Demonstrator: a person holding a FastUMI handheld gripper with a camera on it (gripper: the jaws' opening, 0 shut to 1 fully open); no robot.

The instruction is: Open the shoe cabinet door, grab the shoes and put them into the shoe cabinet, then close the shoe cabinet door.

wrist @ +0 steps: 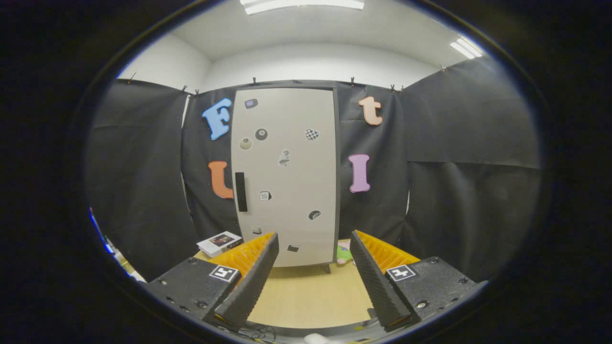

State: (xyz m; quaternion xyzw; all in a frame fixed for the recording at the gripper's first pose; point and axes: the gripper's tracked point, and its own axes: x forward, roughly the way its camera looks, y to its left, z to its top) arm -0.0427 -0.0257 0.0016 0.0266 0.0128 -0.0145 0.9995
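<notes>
White cabinet (pixel 287 177) stands upright beyond the gripper (pixel 313 243), door closed, dark handle (pixel 241 191) on its left edge. Gripper fingers spread wide, holding nothing, over wooden tabletop (pixel 311 291). Shoe (pixel 343 253) beside cabinet base, right.

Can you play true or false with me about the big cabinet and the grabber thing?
1. The shoe cabinet door is shut. True.
2. The hand-held gripper is squeezing a shoe. False: its fingers are spread apart with nothing between them.
3. The door's dark handle is on the hinge-free edge beside the orange wall shape. True.
4. The door is plain, with no stickers. False: several small stickers dot it.
5. A small box lies on the table beside the cabinet. True.
</notes>
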